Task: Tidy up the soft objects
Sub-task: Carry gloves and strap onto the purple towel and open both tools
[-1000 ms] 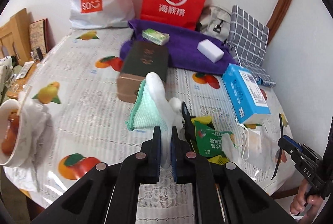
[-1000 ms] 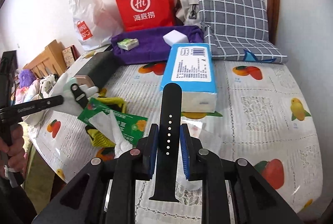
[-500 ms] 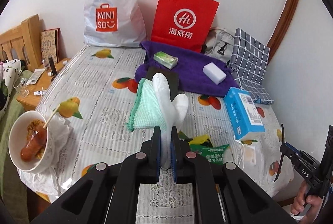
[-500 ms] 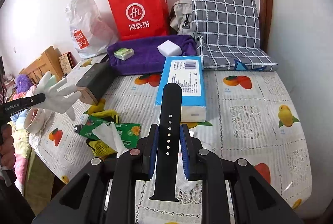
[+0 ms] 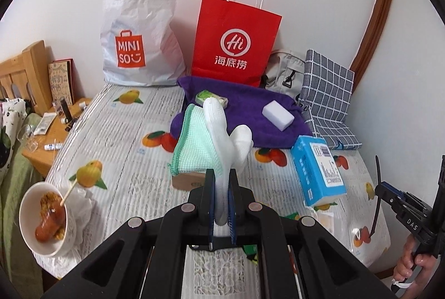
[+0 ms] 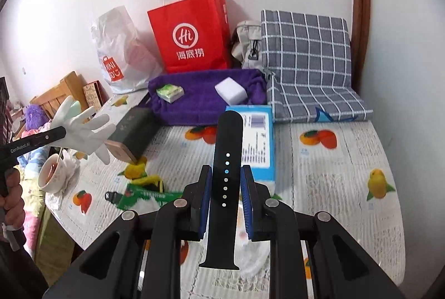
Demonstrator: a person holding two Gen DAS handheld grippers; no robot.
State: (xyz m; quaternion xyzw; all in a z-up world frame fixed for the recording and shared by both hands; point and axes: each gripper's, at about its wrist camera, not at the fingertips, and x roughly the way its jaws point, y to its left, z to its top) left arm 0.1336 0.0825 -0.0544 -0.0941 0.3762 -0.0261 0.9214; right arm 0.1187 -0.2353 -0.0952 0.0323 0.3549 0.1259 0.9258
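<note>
Your two bags (image 5: 233, 40) stand side by side at the wall, at the far edge of the surface (image 5: 116, 137). Before them lies the towel (image 5: 250, 115), and on it rest the sponge (image 5: 278, 115) and a small pack (image 6: 169, 91). Right of the towel you have the cushion (image 6: 306, 54), with the tissue pack (image 5: 317, 173) before it. The box (image 6: 133, 129) sits left of the tissue pack, and the bowl (image 5: 30, 235) at the near left edge.
</note>
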